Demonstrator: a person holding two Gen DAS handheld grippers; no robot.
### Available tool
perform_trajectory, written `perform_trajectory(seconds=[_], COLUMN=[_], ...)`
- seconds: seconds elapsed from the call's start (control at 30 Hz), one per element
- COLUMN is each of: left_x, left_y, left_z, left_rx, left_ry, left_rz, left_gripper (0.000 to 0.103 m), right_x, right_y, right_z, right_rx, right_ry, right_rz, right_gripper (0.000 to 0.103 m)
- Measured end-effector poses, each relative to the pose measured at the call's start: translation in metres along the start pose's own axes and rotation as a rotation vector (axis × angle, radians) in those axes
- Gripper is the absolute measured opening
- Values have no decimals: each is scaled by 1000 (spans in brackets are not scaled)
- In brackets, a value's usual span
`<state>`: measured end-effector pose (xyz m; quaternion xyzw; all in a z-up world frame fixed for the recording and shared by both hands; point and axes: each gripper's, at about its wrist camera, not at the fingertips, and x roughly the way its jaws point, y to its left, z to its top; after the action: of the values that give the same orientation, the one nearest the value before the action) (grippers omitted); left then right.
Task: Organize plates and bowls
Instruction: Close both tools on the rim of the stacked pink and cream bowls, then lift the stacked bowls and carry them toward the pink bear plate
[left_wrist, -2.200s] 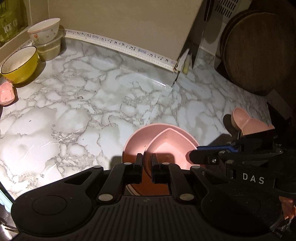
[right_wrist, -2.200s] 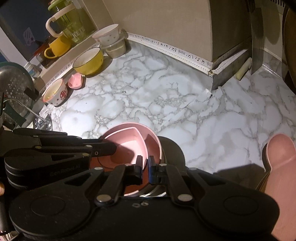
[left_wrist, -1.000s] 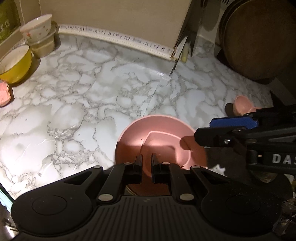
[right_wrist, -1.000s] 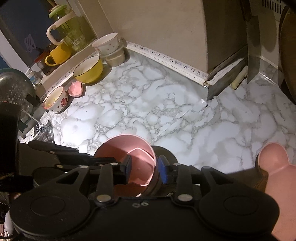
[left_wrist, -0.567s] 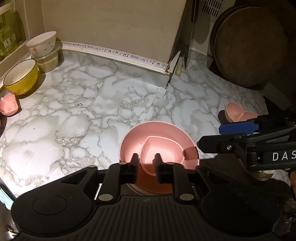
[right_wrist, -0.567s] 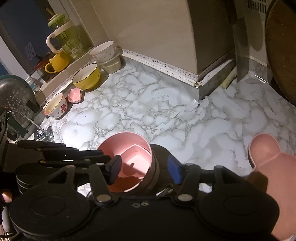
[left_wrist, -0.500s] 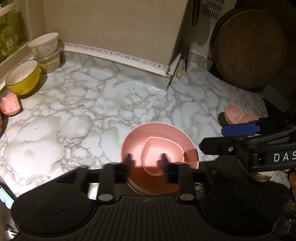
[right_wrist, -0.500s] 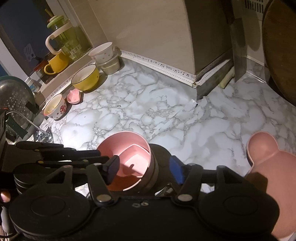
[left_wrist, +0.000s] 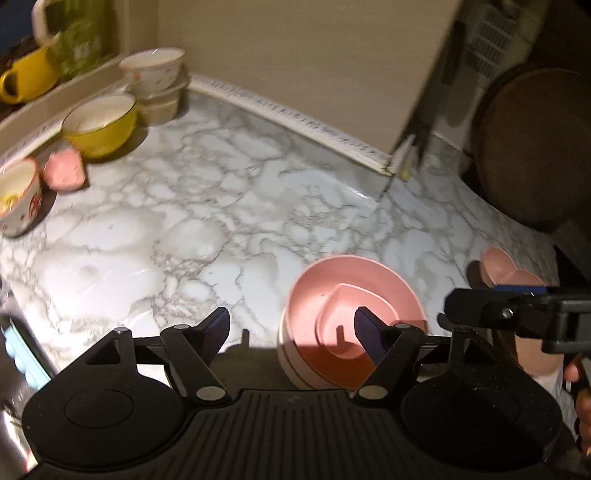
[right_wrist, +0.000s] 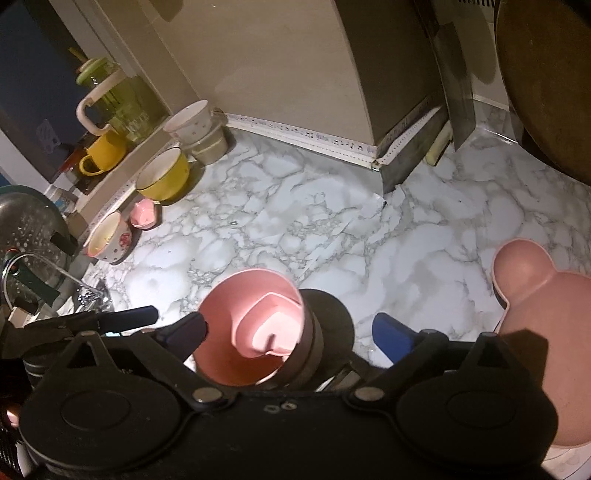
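A pink round plate (left_wrist: 354, 291) tops a short stack on the marble counter, with a smaller pink heart-shaped dish (left_wrist: 340, 325) lying in it. The stack also shows in the right wrist view (right_wrist: 255, 325). My left gripper (left_wrist: 291, 325) is open and empty, its right finger over the plate's near side. My right gripper (right_wrist: 291, 328) is open and empty, with the stack between its spread fingers. A pink bear-shaped plate (right_wrist: 543, 302) lies at the right. It also shows in the left wrist view (left_wrist: 506, 266).
Along the back left stand a yellow bowl (left_wrist: 99, 125), a white bowl on a container (left_wrist: 155, 70), a small pink dish (left_wrist: 64, 173) and a patterned cup (left_wrist: 14, 199). A yellow mug (right_wrist: 103, 151) and green pitcher (right_wrist: 110, 99) sit on the ledge. A round wooden board (left_wrist: 535, 147) leans at the right.
Both grippers have opened wide and let go of the pink dishes. The heart-shaped dish now rests in the plate. The left view has swung left, showing more of the bowls.
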<state>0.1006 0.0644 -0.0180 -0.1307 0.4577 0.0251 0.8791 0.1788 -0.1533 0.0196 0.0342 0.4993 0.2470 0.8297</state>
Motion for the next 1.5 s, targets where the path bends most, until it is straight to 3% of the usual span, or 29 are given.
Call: perform_trajectory(seconds=[0.23, 0.37, 0.7, 0.87, 0.97, 1.5], left_x=[27, 36, 42, 44, 49, 52], left_y=[0, 4, 17, 16, 17, 18], left_z=[0, 0, 4, 2, -3, -14], left_rx=[-63, -110, -159, -136, -139, -169], left_ry=[53, 66, 54, 64, 94, 144], left_rz=[22, 27, 47, 50, 42, -37], left_gripper=[74, 74, 72, 64, 52, 36], right_x=[19, 30, 47, 56, 62, 67], right_y=[-10, -9, 3, 7, 9, 10], right_z=[-2, -6, -6, -1, -3, -14], right_rx=[-2, -5, -22, -27, -33, 18], right_ry=[65, 107, 111, 111, 118, 179], right_rz=[-3, 0, -18, -30, -42, -61], right_gripper=[92, 82, 69, 59, 52, 41])
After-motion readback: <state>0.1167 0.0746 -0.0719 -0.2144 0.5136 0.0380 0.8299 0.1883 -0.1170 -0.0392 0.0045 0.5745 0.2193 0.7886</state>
